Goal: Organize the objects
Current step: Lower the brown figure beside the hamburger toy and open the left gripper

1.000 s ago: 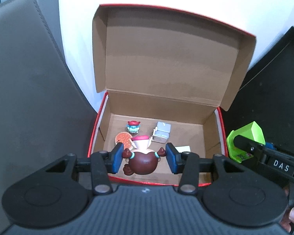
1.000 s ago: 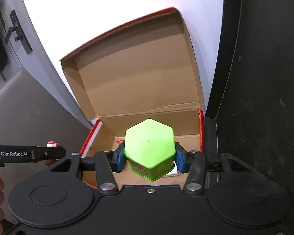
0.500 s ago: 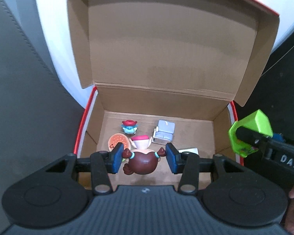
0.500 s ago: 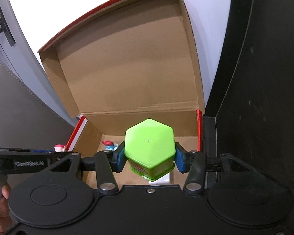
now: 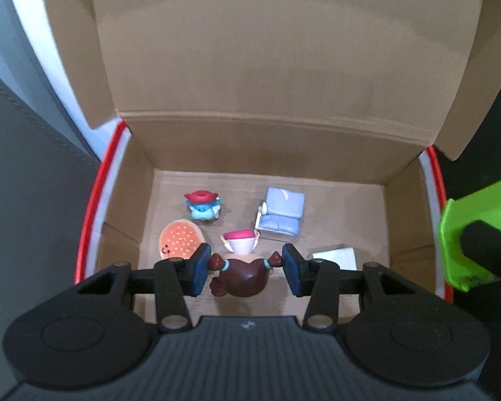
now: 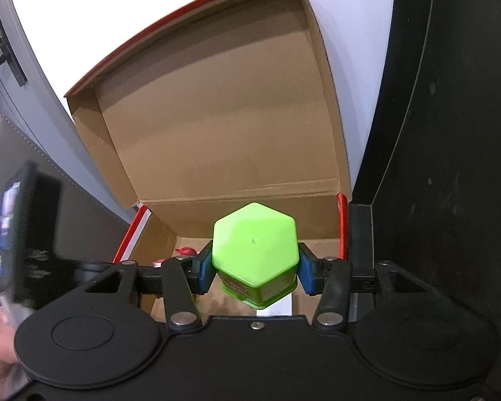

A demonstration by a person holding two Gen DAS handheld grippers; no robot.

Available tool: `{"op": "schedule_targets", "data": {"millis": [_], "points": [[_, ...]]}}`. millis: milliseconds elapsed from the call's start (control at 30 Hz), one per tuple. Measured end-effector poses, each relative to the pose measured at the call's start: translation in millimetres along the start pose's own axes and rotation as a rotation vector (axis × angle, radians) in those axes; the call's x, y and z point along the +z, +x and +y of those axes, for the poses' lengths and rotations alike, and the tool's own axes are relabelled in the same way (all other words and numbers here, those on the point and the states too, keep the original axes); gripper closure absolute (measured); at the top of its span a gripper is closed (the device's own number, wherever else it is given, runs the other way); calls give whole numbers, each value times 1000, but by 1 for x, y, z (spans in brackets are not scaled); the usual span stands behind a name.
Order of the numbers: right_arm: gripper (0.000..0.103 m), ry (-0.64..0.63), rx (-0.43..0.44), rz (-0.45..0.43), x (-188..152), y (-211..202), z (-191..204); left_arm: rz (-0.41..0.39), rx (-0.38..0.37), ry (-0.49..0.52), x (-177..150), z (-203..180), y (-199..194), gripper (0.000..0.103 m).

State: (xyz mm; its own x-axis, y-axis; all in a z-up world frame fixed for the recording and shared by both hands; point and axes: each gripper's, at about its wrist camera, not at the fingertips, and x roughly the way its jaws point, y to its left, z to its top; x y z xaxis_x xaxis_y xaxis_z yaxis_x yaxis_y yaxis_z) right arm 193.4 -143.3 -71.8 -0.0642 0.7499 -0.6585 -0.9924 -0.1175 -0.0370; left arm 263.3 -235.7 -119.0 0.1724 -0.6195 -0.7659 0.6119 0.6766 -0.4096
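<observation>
Left claw (image 5: 245, 269) grips a brown-haired figurine (image 5: 242, 275); right claw (image 6: 255, 269) clamps a lime-green hexagonal container (image 6: 255, 250).

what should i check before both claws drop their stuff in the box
1. Box lid open: ok, flap stands up behind.
2. Left claw grip on brown figure: ok, pads touch both its pigtails.
3. Right claw grip on green jar: ok, pads press two opposite sides.
4. Free floor under the figure: ok, bare cardboard at the near wall, though the pink-hat toy sits close ahead.
5. Free floor for the jar: cannot tell, a white card lies in the right corner.
6. Claws apart: ok, jar is off to the left claw's right.
</observation>
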Motion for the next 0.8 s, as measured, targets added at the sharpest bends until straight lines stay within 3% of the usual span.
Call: {"op": "schedule_targets", "data": {"millis": [600, 800], "points": [[55, 24, -13, 32, -8, 18, -5, 167, 17, 53, -3, -11, 84, 58], [55, 3, -18, 33, -9, 30, -3, 148, 55, 62, 0, -7, 93, 53]]}}
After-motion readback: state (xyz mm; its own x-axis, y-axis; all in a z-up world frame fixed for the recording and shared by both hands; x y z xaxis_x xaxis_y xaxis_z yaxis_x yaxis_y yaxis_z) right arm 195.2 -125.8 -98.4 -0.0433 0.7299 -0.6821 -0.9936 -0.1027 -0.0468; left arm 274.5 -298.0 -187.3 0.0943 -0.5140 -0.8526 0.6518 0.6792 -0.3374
